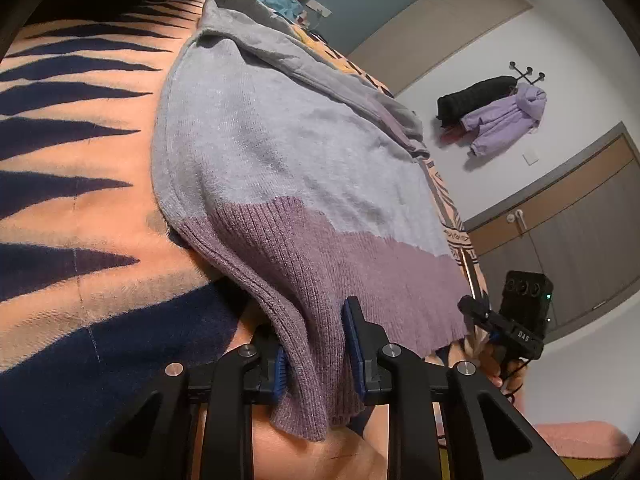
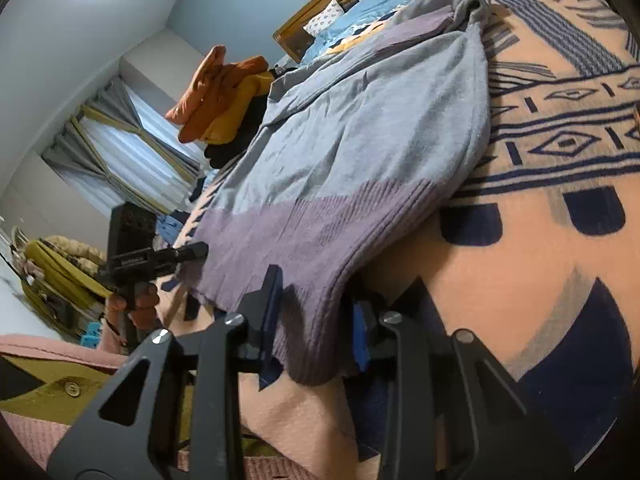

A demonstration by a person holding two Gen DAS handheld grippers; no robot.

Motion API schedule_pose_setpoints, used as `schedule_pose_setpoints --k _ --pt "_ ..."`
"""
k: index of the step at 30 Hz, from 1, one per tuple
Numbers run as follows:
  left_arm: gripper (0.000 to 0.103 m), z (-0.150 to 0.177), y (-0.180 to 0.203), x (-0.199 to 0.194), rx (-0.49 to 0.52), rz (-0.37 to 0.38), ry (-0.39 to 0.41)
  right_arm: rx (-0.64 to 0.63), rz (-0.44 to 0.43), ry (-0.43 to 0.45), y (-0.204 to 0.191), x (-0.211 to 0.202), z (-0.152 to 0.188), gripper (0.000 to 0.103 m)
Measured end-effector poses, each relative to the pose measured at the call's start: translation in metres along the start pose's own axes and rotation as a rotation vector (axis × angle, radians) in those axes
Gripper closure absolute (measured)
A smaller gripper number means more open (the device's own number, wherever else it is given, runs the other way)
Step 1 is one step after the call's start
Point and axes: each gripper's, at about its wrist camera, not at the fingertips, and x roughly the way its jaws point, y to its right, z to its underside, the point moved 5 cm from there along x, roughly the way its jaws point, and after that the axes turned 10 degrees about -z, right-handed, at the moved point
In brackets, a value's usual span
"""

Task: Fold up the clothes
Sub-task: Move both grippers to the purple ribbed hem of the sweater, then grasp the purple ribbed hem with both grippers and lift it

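Your left gripper (image 1: 316,344) is pinching the purple ribbed hem (image 1: 320,264) of the sweater (image 1: 272,152), at the corner that hangs over the near edge of the bed; the knit bunches between the two blue pads (image 1: 354,344) and a flap of it droops below them. Ahead of that gripper the grey-blue body of the sweater lies spread on the orange and navy blanket (image 1: 80,200), with a sleeve folded across its far part. Off to its right, along the same hem, you can see your right gripper (image 1: 476,312) at the other corner, with your hand (image 1: 500,372) behind it. In the right wrist view the right gripper (image 2: 316,320) is likewise clamped on the hem (image 2: 300,232), the ribbed edge gathered between its fingers and hanging just below. The sweater (image 2: 360,128) stretches away from it toward the wooden headboard (image 2: 320,12). To its left your left gripper (image 2: 192,252) meets the hem's far corner, held in your left hand (image 2: 138,304).
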Motion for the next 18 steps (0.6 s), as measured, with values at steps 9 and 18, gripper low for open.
schedule_pose_setpoints --k 9,18 --pt "0.092 -0.002 0.005 0.002 -0.002 -0.023 0.031 0.031 0.020 0.037 0.008 -0.003 0.002 0.091" --pt "0.094 -0.010 0.002 -0.040 -0.109 0.158 0.121 0.001 -0.115 0.156 -0.016 -0.034 -0.009 0.093"
